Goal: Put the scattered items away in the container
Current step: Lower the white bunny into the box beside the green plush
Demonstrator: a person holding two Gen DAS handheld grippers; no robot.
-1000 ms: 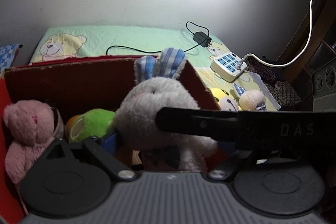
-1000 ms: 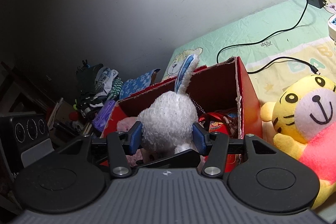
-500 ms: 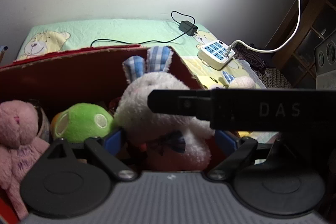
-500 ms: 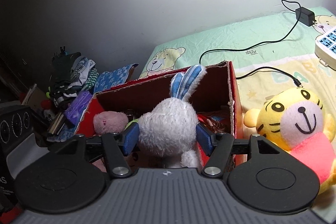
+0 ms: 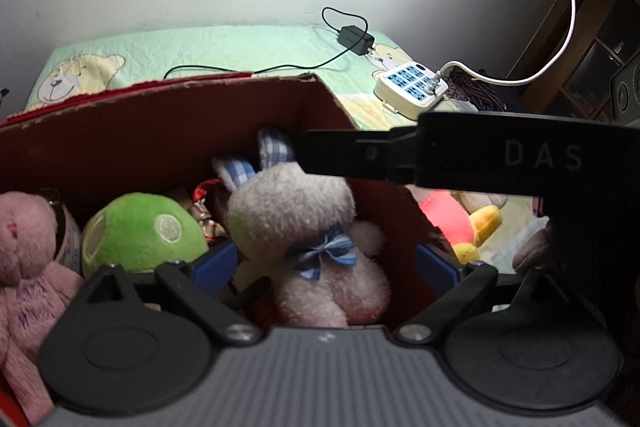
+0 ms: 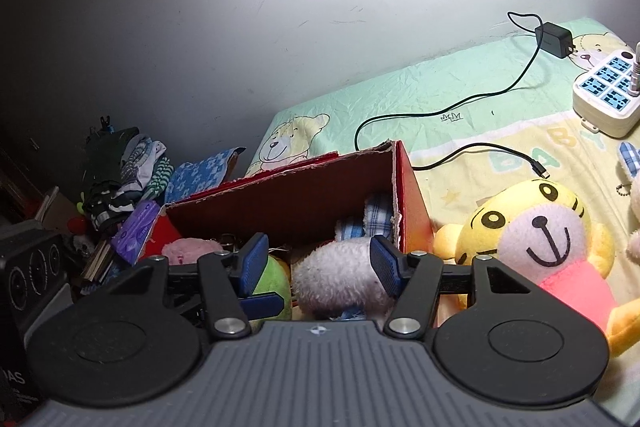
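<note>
The bed sheet (image 6: pixel 472 95), pale green with bear prints, is spreading from 12 to 3 o'clock in the right wrist view. On it the red cardboard box (image 6: pixel 288 195) is sitting open-topped near the centre, its right wall (image 5: pixel 384 187) running toward 3 o'clock in the left wrist view.

Outside the box, at 3 o'clock in the right wrist view, the yellow tiger plush (image 6: pixel 540 239) is lying face up on the sheet, just beside the box wall.

Inside the box, the white rabbit plush (image 5: pixel 304 235) is resting against the right wall, its blue checked ears (image 5: pixel 272 147) pointing to 12 o'clock and a blue bow at its neck. The green plush (image 5: pixel 140 231) is lying at its 9 o'clock side, and the pink plush (image 5: pixel 24 251) is sitting farther toward 9 o'clock.

The right gripper (image 6: pixel 316 259) is hanging over the rabbit with its blue pads spread wide, gripping nothing. The left gripper (image 5: pixel 324 263) is likewise gaping wide either side of the rabbit, holding nothing; the right gripper's black body is crossing its view at 2 o'clock.

The white power strip (image 6: pixel 604 95) is lying at 2 o'clock, with the black charger (image 6: pixel 554 39) near it.
</note>
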